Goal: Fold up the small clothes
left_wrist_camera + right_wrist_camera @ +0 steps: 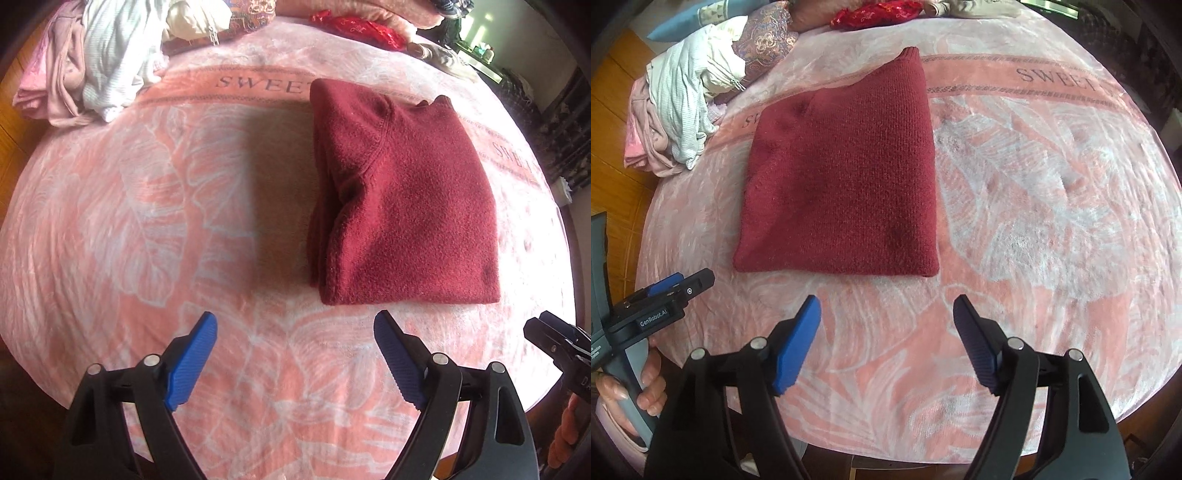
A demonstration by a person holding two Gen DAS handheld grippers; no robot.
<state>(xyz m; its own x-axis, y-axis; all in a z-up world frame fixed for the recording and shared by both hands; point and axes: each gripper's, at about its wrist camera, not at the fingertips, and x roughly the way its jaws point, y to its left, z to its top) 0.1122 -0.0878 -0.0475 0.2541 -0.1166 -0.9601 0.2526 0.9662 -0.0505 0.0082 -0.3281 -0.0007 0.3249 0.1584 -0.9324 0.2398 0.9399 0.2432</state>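
We find the dark red knitted sweater [402,192] folded into a flat, roughly rectangular bundle, lying on the pink blanket with a white leaf pattern [147,221] that covers the surface. Nothing touches the sweater. We note the left gripper [295,325] with its blue-padded fingers [192,362] spread wide and empty, hovering above bare blanket just short of the sweater's near edge. The right gripper [886,310] is likewise wide apart and empty, its fingers [798,343] above the blanket near the bundle's front edge. In the right wrist view we see the left gripper at the left margin, beside the sweater. A heap of pale unfolded clothes [96,62] sits at the blanket's far left edge, well apart from the sweater.
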